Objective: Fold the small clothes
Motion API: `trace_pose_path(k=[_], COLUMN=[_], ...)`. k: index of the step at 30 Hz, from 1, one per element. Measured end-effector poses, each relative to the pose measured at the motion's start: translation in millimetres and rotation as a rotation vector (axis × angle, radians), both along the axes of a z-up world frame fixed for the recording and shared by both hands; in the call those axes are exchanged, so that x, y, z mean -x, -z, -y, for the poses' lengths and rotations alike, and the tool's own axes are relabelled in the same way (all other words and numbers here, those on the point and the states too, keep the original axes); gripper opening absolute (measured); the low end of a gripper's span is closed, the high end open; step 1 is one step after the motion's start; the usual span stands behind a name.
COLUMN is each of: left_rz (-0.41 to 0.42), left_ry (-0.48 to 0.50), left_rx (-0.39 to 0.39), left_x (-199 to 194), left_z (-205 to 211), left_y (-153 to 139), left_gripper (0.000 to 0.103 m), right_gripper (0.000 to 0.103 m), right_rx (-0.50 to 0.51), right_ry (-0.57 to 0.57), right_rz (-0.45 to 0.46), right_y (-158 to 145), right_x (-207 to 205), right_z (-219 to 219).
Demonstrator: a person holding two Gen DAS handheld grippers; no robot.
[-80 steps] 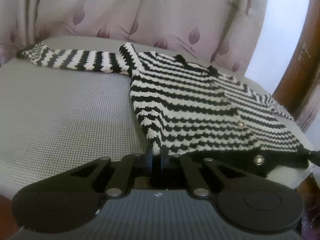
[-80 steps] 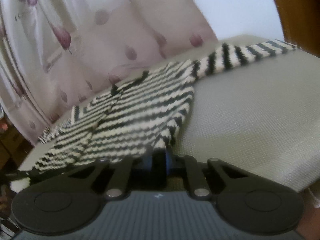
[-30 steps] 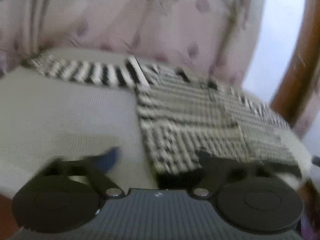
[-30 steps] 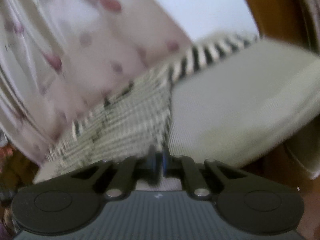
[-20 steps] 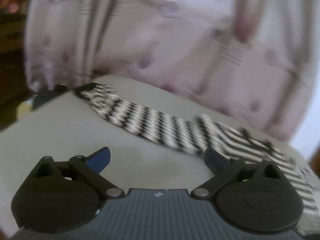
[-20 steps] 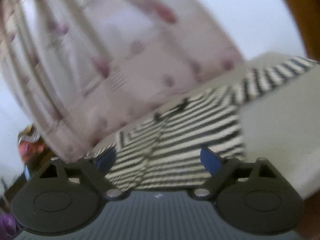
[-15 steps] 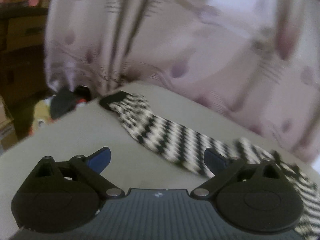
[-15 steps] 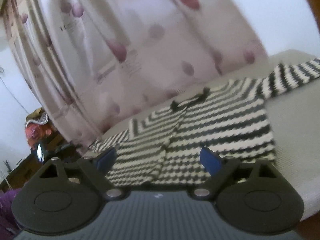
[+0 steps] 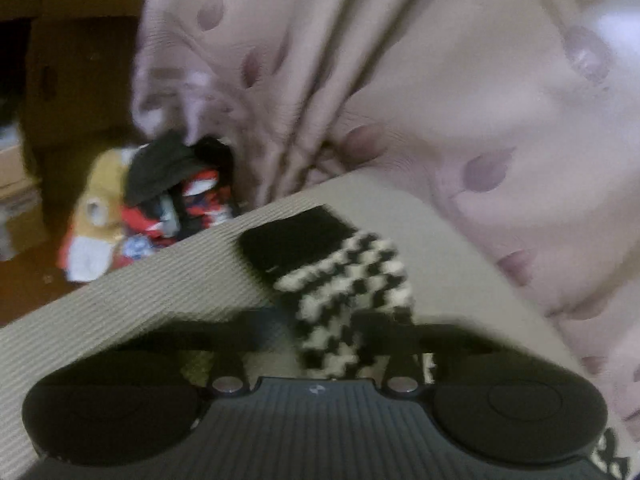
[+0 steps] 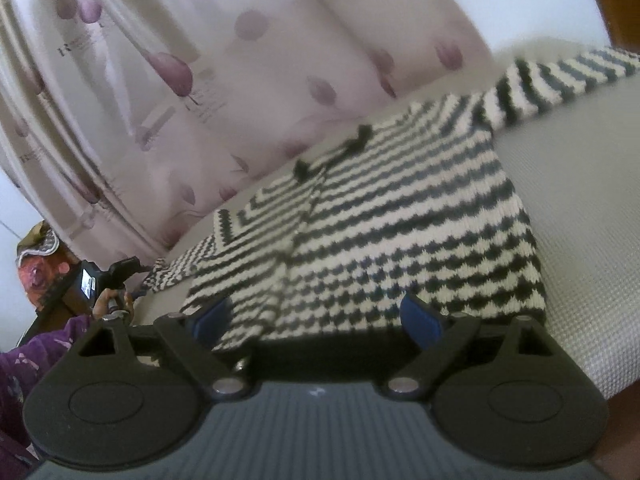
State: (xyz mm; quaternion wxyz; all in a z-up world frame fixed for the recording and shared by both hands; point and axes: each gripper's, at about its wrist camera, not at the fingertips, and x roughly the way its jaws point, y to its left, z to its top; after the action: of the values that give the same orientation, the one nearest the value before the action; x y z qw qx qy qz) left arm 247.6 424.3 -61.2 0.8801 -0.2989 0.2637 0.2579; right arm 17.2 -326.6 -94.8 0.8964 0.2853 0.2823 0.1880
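Observation:
A black-and-white striped knitted cardigan point(image 10: 400, 220) lies flat on a beige cushion point(image 10: 580, 200), sleeves spread to both sides. In the left wrist view its left sleeve point(image 9: 348, 280), ending in a black cuff, runs between the fingers of my left gripper point(image 9: 320, 332). The jaws stand close on either side of the sleeve; the frame is blurred and the grip is unclear. My right gripper point(image 10: 316, 316) is open above the cardigan's black hem, touching nothing.
A pale pink curtain point(image 10: 240, 60) with purple leaf prints hangs behind the cushion. A pile of clothes and toys point(image 9: 152, 208) lies on the floor past the cushion's left edge. The other hand-held gripper point(image 10: 104, 280) shows at the far left of the right wrist view.
Both grippers let go of the hem and opened. My left gripper swung left along the sleeve to near the cuff and its jaws narrowed around it. My right gripper drew back.

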Motion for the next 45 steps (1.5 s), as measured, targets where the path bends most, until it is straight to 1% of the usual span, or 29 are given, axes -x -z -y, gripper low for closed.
trace_pose_path(k=[1, 3, 6, 9, 10, 11, 12, 13, 14, 15, 16, 17, 18, 20, 23, 25, 27, 28, 29, 31, 32, 33, 35, 38, 40, 41, 42, 44, 45], left_rz=[0.009, 0.045, 0.055, 0.009, -0.003, -0.018, -0.037, -0.052, -0.040, -0.015, 0.010, 0.023, 0.033, 0.065, 0.099, 0.121, 0.138, 0.140, 0.149, 0.144, 0.116, 0.098, 0.106, 0.122, 0.116, 0.117, 0.119, 0.094, 0.075], left_ry=[-0.046, -0.144, -0.195, -0.231, -0.235, -0.229, -0.229, -0.250, -0.304, -0.352, -0.384, -0.391, -0.380, -0.301, -0.092, 0.076, 0.236, 0.284, 0.312, 0.335, 0.354, 0.364, 0.335, 0.280, 0.231, 0.215, 0.211, 0.219, 0.226], left_rx=[-0.013, -0.072, -0.097, -0.095, -0.098, -0.109, -0.128, -0.148, -0.177, -0.209, -0.244, -0.267, -0.284, -0.300, -0.311, -0.277, -0.258, -0.268, -0.295, -0.339, -0.337, -0.330, -0.292, -0.196, -0.132, -0.120, -0.127, -0.155, -0.168], left_x=[7.9, 41.3, 92.0, 128.7, 134.4, 136.8, 138.3, 142.9, 152.1, 161.8, 170.2, 174.1, 176.8, 174.9, 157.8, 142.3, 126.7, 121.9, 117.9, 114.6, 112.3, 109.6, 112.2, 112.9, 114.3, 114.6, 115.5, 111.8, 107.2], left_z=[1.4, 8.1, 19.9, 30.2, 33.0, 34.5, 36.2, 38.8, 43.6, 49.2, 57.4, 66.7, 78.4, 105.3, 154.2, 189.2, 222.6, 235.8, 249.2, 267.0, 271.2, 272.4, 264.3, 243.8, 235.4, 232.1, 232.9, 237.3, 239.1], left_y=[-2.7, -12.8, -21.0, -17.3, -13.5, -10.0, -7.7, -6.8, -8.4, -12.0, -16.9, -21.8, -26.9, -36.2, -46.1, -46.1, -40.3, -35.5, -29.6, -17.3, -14.0, -13.8, -11.6, -7.5, -3.9, -4.7, -6.8, -8.7, -10.1], left_gripper=[0.007, 0.007, 0.007, 0.008, 0.018, 0.037, 0.050, 0.067, 0.070, 0.071, 0.075, 0.083, 0.085, 0.088, 0.090, 0.091, 0.096, 0.097, 0.097, 0.098, 0.098, 0.098, 0.101, 0.102, 0.102, 0.102, 0.102, 0.102, 0.102], right_gripper=[0.092, 0.092, 0.092, 0.092, 0.092, 0.092, 0.092, 0.092, 0.092, 0.092, 0.092, 0.092, 0.092, 0.092, 0.092, 0.092, 0.092, 0.092, 0.092, 0.092, 0.092, 0.092, 0.092, 0.092, 0.092, 0.092, 0.092, 0.092, 0.092], right_rx=[0.005, 0.015, 0.003, -0.023, -0.036, -0.054, -0.063, -0.071, -0.078, -0.079, -0.078, -0.083, -0.088, -0.089, -0.121, -0.151, -0.134, -0.136, -0.158, -0.210, -0.240, -0.243, -0.216, -0.239, -0.328, -0.367, -0.391, -0.413, -0.442], right_ry=[-0.003, -0.006, -0.006, -0.002, -0.003, -0.003, 0.000, 0.003, 0.009, 0.023, 0.046, 0.083, 0.116, 0.209, 0.322, 0.379, 0.448, 0.468, 0.477, 0.535, 0.554, 0.580, 0.652, 0.672, 0.630, 0.647, 0.645, 0.620, 0.621], right_rz=[0.004, 0.023, 0.041, 0.042, 0.041, 0.042, 0.040, 0.039, 0.044, 0.053, 0.065, 0.079, 0.087, 0.104, 0.083, 0.072, 0.048, 0.042, 0.039, 0.014, 0.008, -0.001, -0.039, -0.128, -0.203, -0.229, -0.229, -0.244, -0.253], right_y=[-1.3, -5.1, -8.0, -5.3, -3.8, -1.3, 0.2, 1.1, 1.0, -0.4, -2.3, -4.6, -6.6, -10.2, -7.3, -1.7, 2.9, 5.7, 8.9, 15.9, 20.1, 22.1, 25.6, 38.6, 55.4, 63.2, 68.9, 79.2, 86.2], right_x=[-1.3, -2.2, -4.3, -6.9, -7.4, -8.0, -8.4, -8.4, -7.1, -4.2, -0.3, 3.4, 5.4, 7.1, -4.5, -16.7, -35.1, -44.1, -55.2, -75.7, -87.6, -96.8, -115.7, -145.2, -169.4, -178.4, -184.6, -200.7, -207.3], right_z=[-1.2, -2.2, 1.4, 6.5, 8.1, 10.0, 11.5, 13.6, 17.5, 22.1, 28.9, 41.2, 53.6, 87.4, 142.3, 176.1, 209.9, 224.3, 241.1, 275.4, 296.0, 311.7, 344.9, 380.1, 396.4, 400.9, 403.0, 405.6, 407.8])
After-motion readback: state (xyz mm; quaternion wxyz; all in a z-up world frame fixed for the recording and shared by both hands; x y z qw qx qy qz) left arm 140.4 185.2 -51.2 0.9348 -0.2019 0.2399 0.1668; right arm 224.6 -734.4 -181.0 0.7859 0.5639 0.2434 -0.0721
